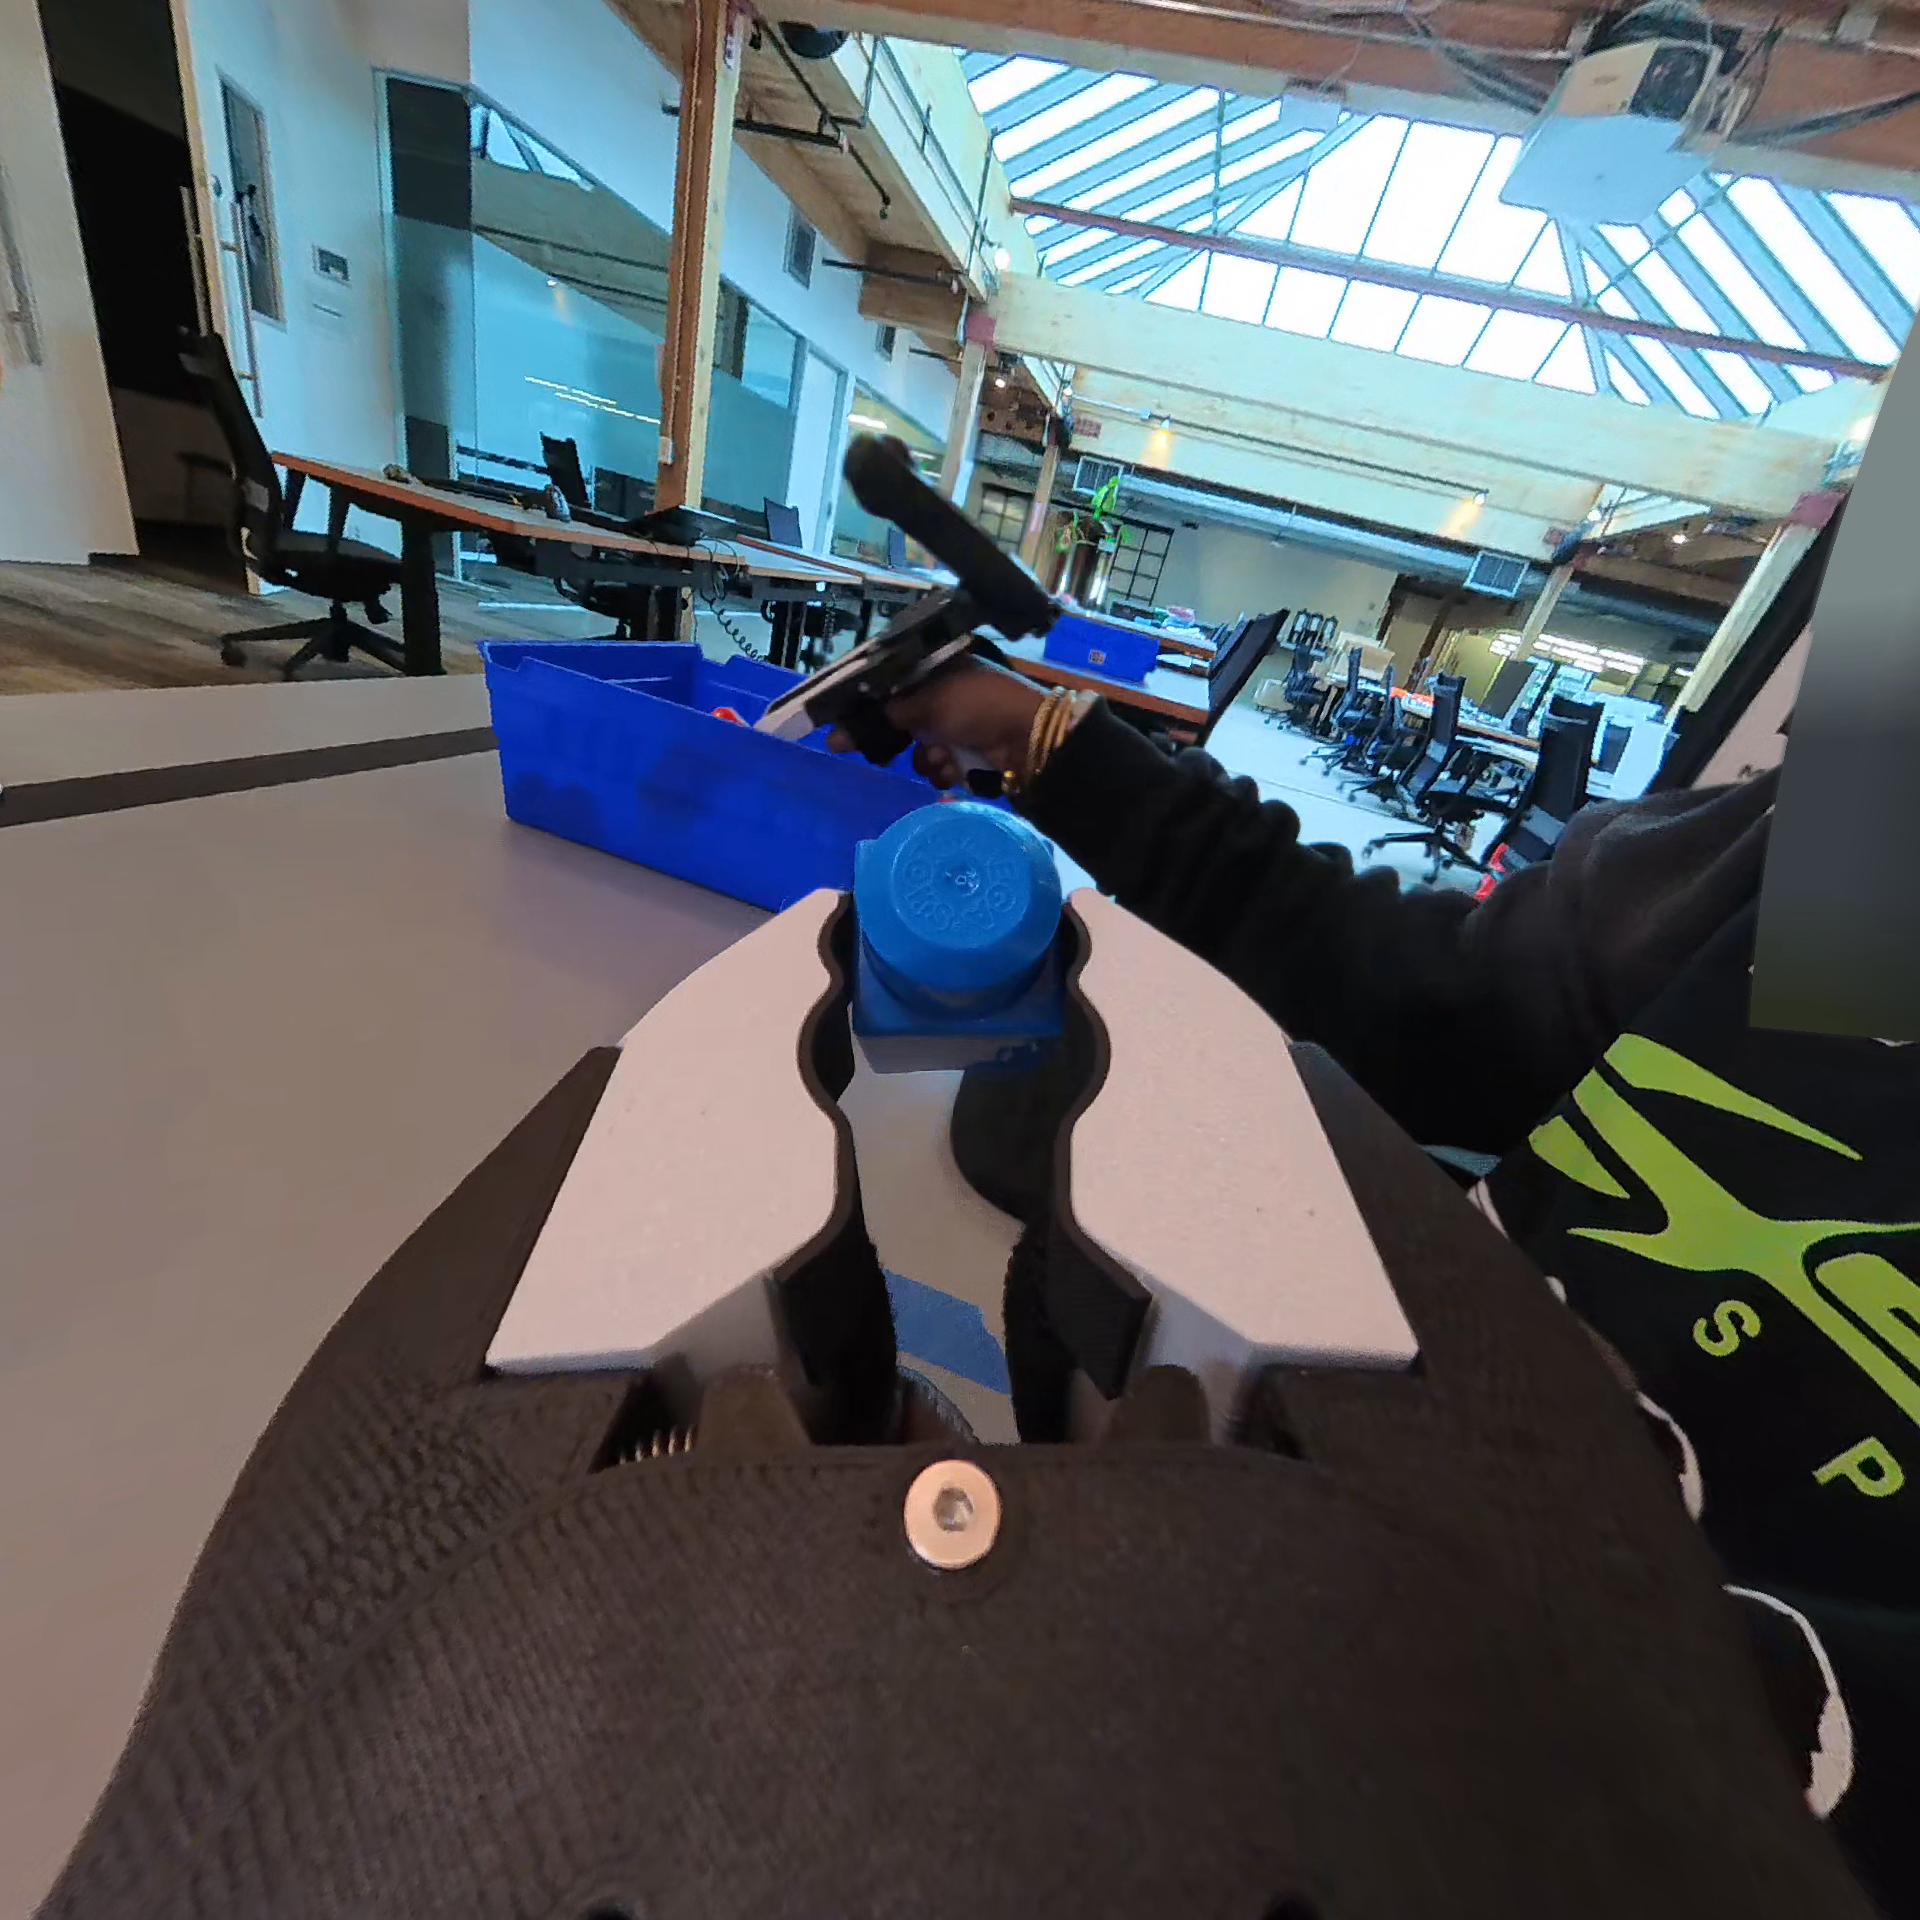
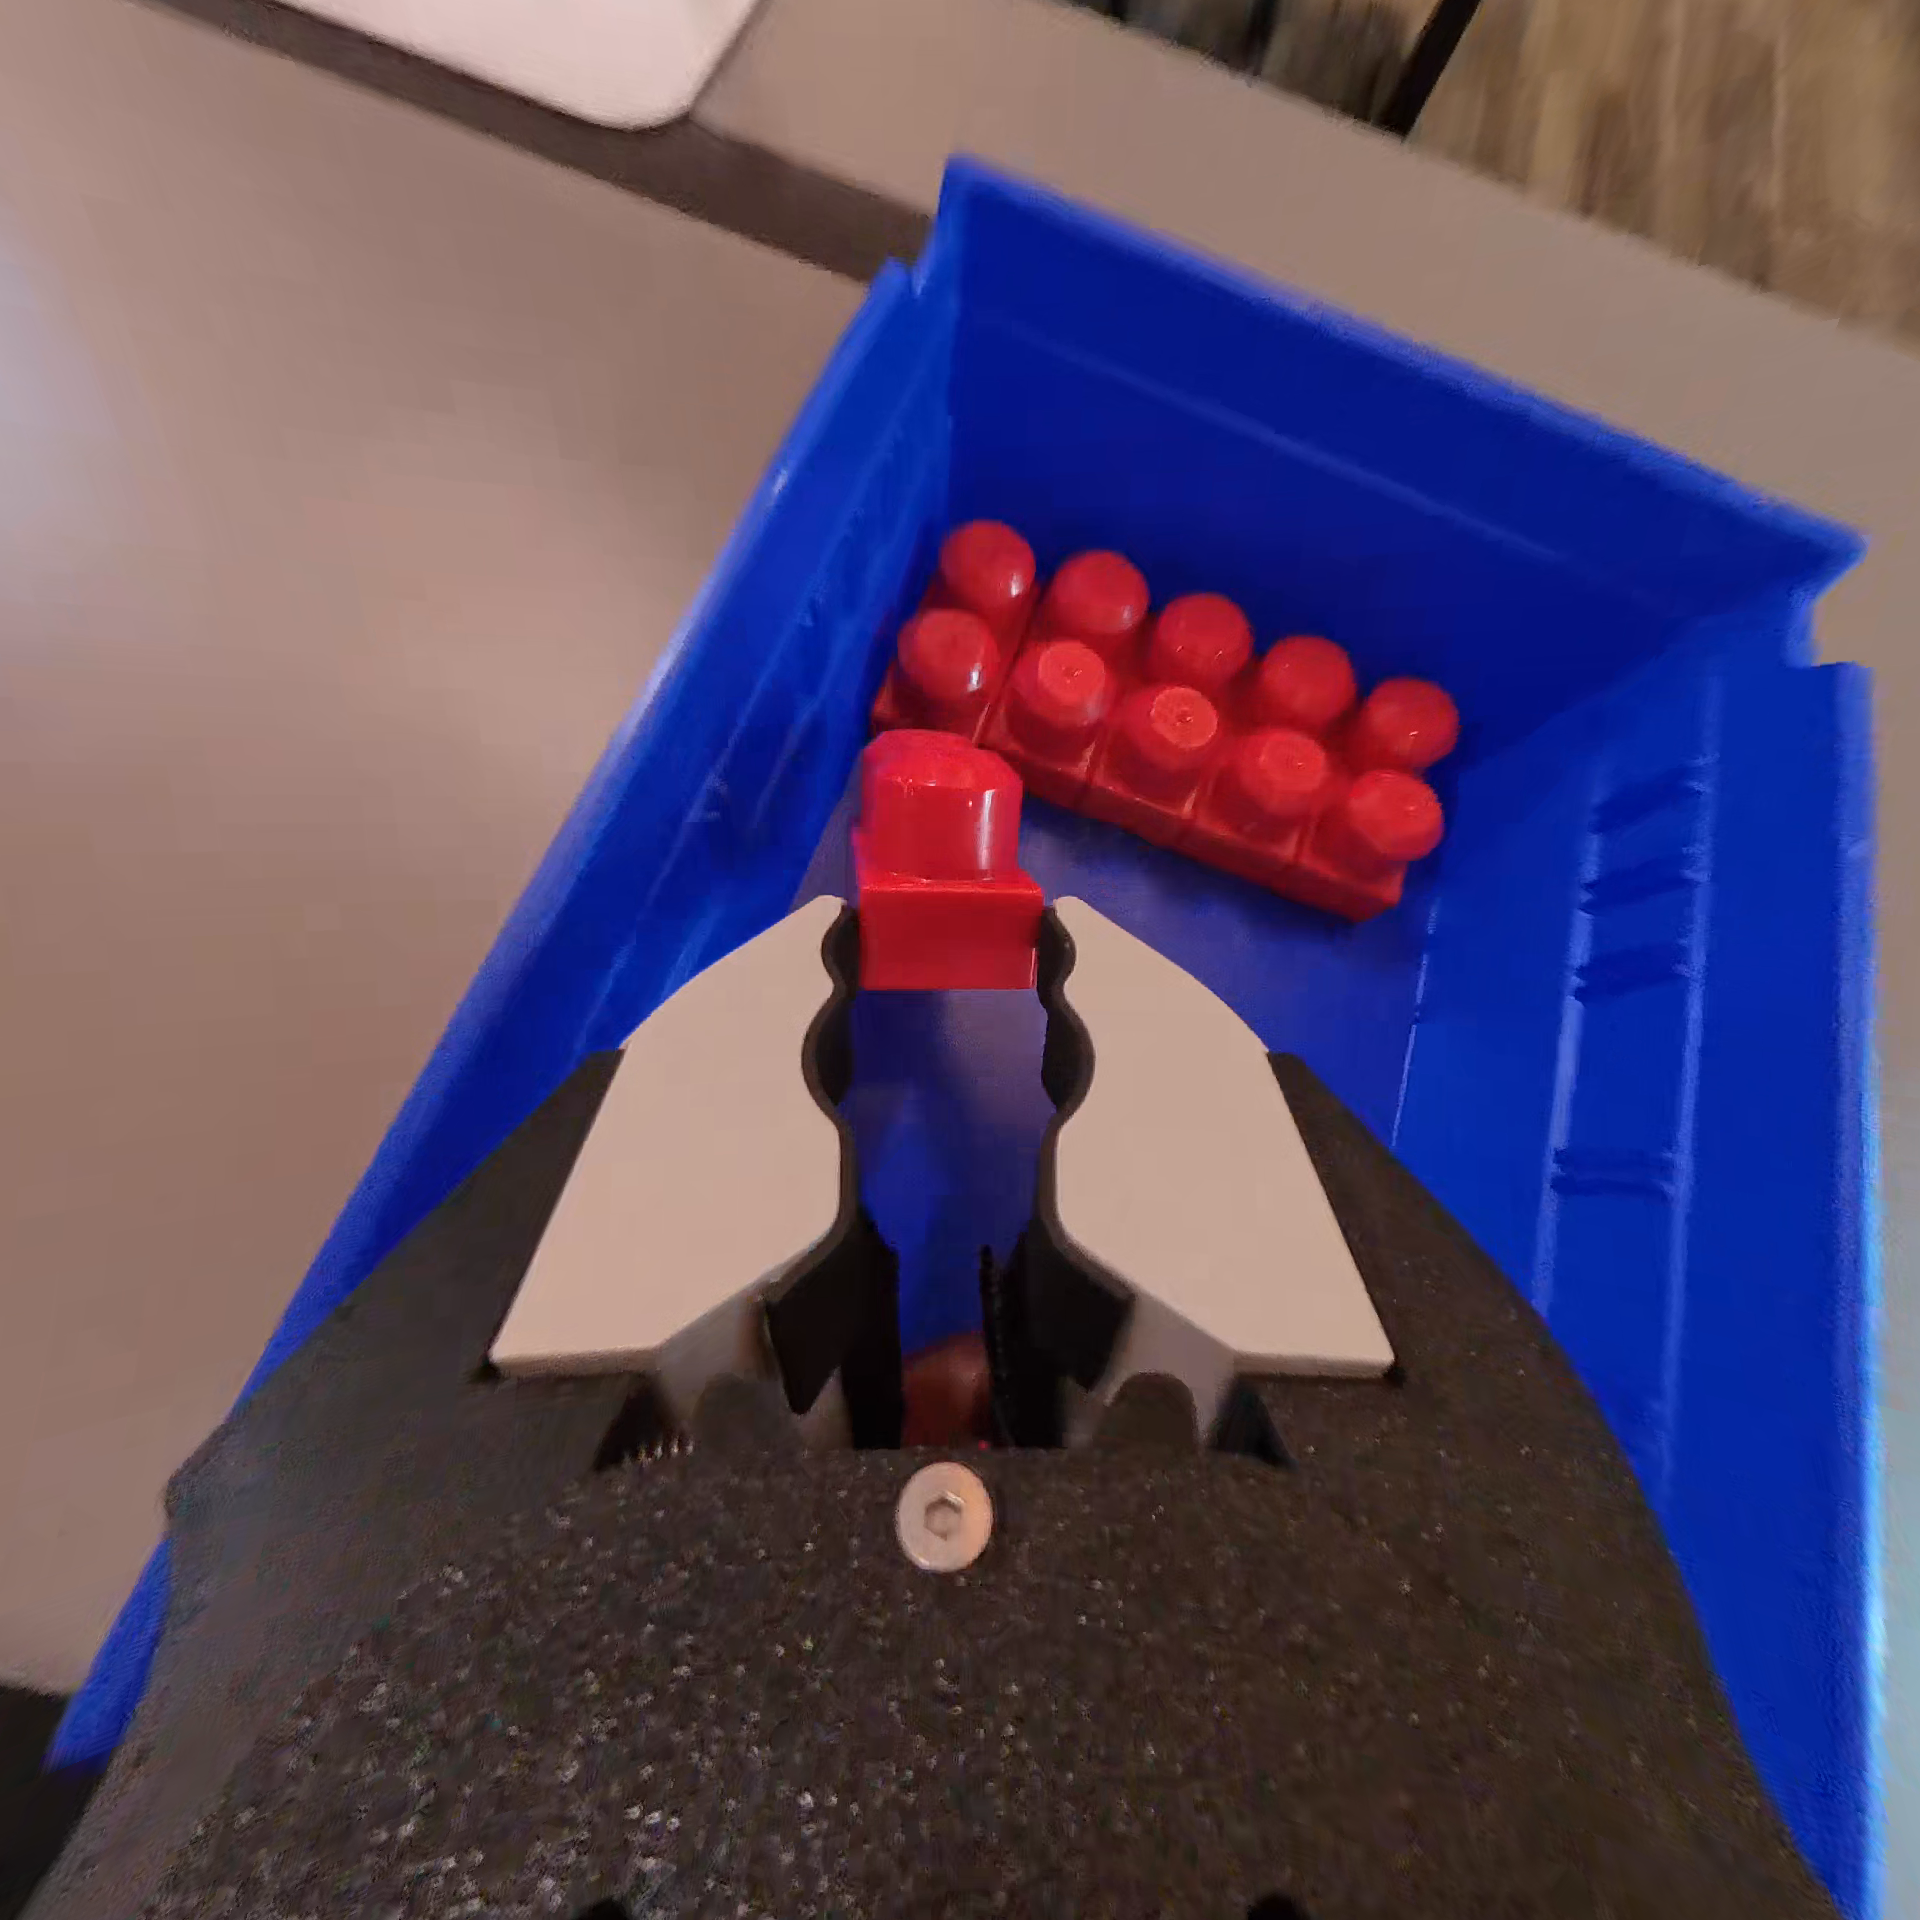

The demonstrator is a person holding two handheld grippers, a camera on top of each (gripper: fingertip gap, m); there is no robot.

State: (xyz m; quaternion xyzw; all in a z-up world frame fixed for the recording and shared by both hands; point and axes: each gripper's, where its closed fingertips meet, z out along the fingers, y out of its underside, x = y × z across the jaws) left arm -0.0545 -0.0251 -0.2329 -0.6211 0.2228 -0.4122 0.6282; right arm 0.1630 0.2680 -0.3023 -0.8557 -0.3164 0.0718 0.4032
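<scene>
My left gripper (image 1: 956,977) is shut on a blue single-stud brick (image 1: 956,914), held above the grey table (image 1: 260,1039) with its stud pointing away from me. My right gripper (image 2: 945,935) is shut on a red single-stud brick (image 2: 940,873) and holds it inside the blue bin (image 2: 1195,436), just in front of a group of red bricks (image 2: 1174,717) lying in two rows on the bin's floor. In the left wrist view the right gripper (image 1: 790,717) reaches down into the blue bin (image 1: 665,769), held by a hand in a black sleeve.
The bin's walls surround my right gripper on the left, far and right sides. A white flat object (image 2: 582,52) lies on the table beyond the bin. Desks and office chairs (image 1: 312,582) stand behind the table. A person's black garment (image 1: 1714,1299) is at the right.
</scene>
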